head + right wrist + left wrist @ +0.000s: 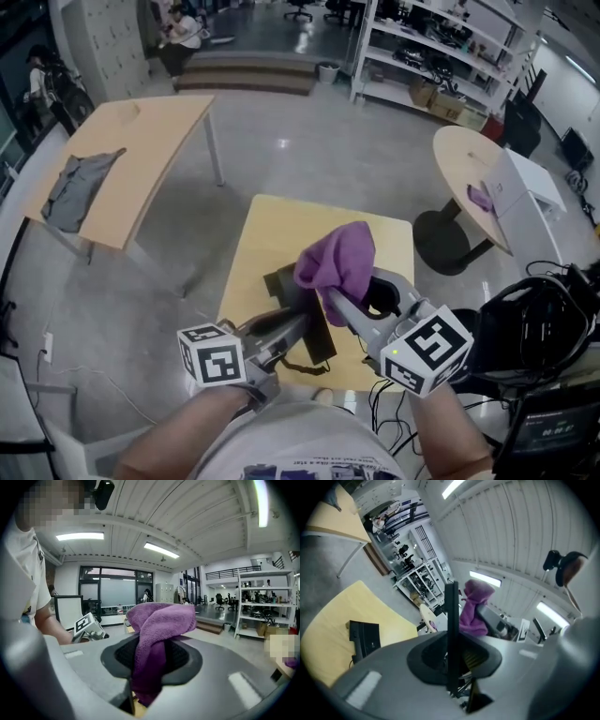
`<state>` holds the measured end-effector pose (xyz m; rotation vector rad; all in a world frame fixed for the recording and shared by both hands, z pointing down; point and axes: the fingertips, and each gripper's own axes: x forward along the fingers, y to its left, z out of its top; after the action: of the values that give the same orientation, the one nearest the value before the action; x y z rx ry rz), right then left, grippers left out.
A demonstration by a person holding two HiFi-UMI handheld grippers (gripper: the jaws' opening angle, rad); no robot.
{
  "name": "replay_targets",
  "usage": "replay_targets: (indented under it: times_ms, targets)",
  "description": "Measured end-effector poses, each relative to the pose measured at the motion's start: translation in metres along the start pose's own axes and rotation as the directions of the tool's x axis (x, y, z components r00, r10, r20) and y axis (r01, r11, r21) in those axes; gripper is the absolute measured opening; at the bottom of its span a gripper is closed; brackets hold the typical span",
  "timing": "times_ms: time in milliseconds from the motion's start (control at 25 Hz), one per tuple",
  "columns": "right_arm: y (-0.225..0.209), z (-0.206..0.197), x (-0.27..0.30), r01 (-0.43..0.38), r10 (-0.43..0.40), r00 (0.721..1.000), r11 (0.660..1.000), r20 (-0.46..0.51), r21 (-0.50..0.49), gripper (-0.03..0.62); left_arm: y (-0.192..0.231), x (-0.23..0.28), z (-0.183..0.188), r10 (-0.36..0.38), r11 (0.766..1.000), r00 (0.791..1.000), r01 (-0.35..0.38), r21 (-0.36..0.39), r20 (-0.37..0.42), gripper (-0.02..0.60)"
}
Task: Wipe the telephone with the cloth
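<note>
Only edge visible: black item, left gripper.

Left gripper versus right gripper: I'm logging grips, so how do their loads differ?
The left gripper clamps a thin, flat black slab; the right gripper clamps a soft purple cloth. The slab stands straight, edge-on; the cloth flops over its jaws. Both are shut on their loads above the yellow table.

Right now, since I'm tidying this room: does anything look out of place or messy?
Nothing looks spilled or broken. The one thing that stands out is a grey cloth lying crumpled near the edge of the wooden side table, away from the work.
</note>
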<state>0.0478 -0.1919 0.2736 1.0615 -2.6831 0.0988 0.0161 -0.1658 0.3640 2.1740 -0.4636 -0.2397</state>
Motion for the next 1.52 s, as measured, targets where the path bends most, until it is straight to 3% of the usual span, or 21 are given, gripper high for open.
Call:
replay_targets:
  times_ms: [520, 920, 1240, 1360, 1520]
  targets:
    - [0.019, -0.022, 0.025, -0.068, 0.067, 0.994, 0.998, -0.081, -0.008, 0.115, 0.012, -0.006, 0.007, 0.033, 0.999, 0.999, -0.034, 0.008, 0.036, 0.086]
    - [0.039, -0.065, 0.008, -0.053, 0.059, 0.985, 0.998, -0.162, 0.042, 0.115, 0.017, -0.018, 0.034, 0.048, 0.999, 0.994, -0.047, -0.012, 0.101, 0.086]
    - [0.048, -0.094, -0.009, -0.029, 0.042, 0.973, 0.998, -0.225, 0.062, 0.115, 0.016, -0.021, 0.044, 0.021, 0.999, 0.993, -0.018, -0.027, 0.119, 0.086]
    - [0.048, -0.092, -0.013, -0.020, 0.033, 0.972, 0.998, -0.231, 0.060, 0.115, 0.019, -0.022, 0.044, 0.023, 0.999, 0.993, -0.020, -0.033, 0.114, 0.086]
    - [0.043, -0.059, -0.016, -0.003, 0.008, 0.984, 1.000, -0.179, 0.031, 0.115, 0.022, -0.021, 0.035, 0.028, 0.999, 0.996, -0.026, -0.025, 0.083, 0.086]
